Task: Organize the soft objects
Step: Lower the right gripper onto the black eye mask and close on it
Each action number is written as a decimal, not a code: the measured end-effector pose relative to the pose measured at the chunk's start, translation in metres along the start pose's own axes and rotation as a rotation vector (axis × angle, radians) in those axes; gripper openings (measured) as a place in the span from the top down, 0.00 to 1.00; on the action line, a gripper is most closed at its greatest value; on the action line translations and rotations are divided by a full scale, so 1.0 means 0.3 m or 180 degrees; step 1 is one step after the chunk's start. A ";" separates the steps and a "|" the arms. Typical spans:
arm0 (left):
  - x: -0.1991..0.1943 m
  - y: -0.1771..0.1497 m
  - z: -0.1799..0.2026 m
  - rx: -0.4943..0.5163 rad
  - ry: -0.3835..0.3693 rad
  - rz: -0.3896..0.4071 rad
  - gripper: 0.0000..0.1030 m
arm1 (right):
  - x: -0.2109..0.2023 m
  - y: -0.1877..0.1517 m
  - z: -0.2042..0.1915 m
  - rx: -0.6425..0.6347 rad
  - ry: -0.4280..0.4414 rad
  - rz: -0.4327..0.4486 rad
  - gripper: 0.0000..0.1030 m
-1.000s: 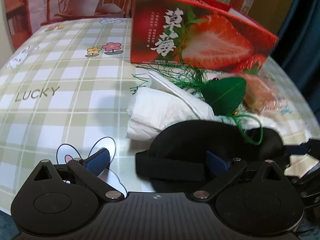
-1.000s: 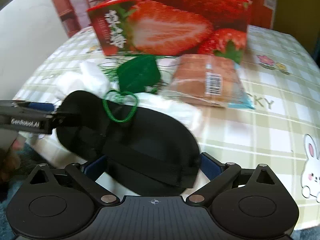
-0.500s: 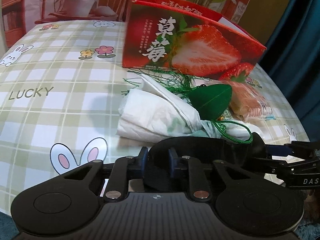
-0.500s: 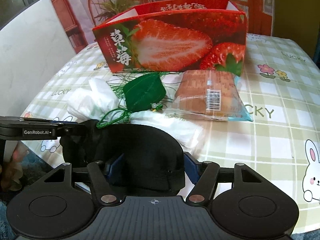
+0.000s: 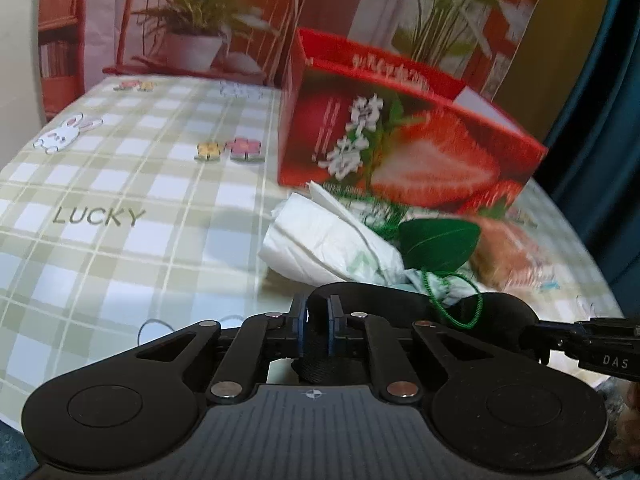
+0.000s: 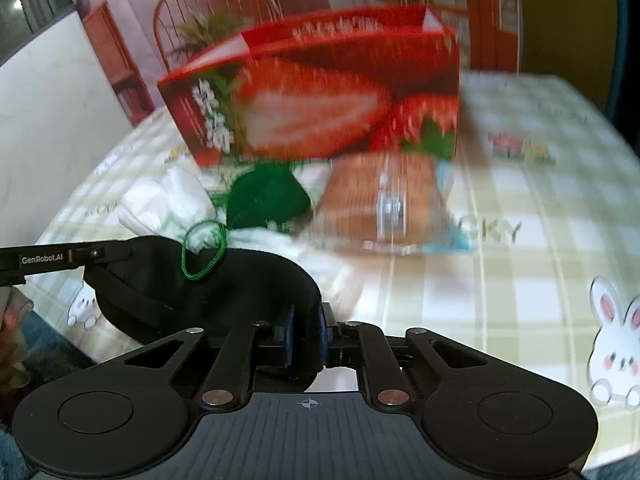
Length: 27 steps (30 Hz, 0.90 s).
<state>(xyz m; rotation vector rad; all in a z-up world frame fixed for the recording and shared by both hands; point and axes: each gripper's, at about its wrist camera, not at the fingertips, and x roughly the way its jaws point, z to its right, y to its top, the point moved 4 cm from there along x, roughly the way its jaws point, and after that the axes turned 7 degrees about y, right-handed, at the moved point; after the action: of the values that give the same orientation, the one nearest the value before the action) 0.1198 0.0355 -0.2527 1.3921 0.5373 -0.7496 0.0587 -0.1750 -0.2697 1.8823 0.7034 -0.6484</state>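
Note:
A black eye mask (image 5: pixel 400 304) (image 6: pixel 224 280) hangs between both grippers, raised above the table's near edge. My left gripper (image 5: pixel 317 322) is shut on its left end and strap. My right gripper (image 6: pixel 303 334) is shut on its right end. A green cord loop (image 6: pixel 202 254) lies over the mask and leads to a green leaf-shaped sachet (image 5: pixel 438 242) (image 6: pixel 268 198). A white crumpled cloth (image 5: pixel 324 240) (image 6: pixel 168 204) lies beside the sachet. A wrapped bread pack (image 6: pixel 380 204) (image 5: pixel 508 252) lies to the right.
A red open strawberry box (image 5: pixel 400 140) (image 6: pixel 316 108) stands behind the soft items on the checked tablecloth (image 5: pixel 120 184). A potted plant (image 5: pixel 192 44) and a chair stand beyond the table's far edge. The left gripper's side shows in the right wrist view (image 6: pixel 60 258).
Both grippers closed on the mask's ends and lifted it off the table. The green cord loop rose with it. Both views have tilted up and show motion blur.

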 end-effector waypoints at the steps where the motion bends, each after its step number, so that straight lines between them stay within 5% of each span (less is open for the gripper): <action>1: -0.008 0.005 0.000 -0.0008 -0.0010 0.0053 0.90 | -0.009 0.011 -0.005 -0.0040 0.0002 0.0073 0.91; 9: -0.015 0.008 0.021 -0.0073 -0.0253 0.0118 0.90 | -0.057 0.083 -0.012 -0.0168 -0.0006 0.0593 0.93; 21: 0.010 -0.016 0.042 0.0041 -0.0382 0.0005 0.88 | -0.018 0.039 -0.029 -0.0091 0.0240 0.0482 0.91; 27: 0.015 -0.020 0.049 0.0113 -0.0402 -0.0038 0.71 | -0.005 0.028 -0.026 -0.0073 0.0245 0.0418 0.88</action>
<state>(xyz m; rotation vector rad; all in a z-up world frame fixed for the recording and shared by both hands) 0.1169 0.0201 -0.2583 1.3651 0.4356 -0.8541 0.0646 -0.1711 -0.2606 1.9226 0.6274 -0.4847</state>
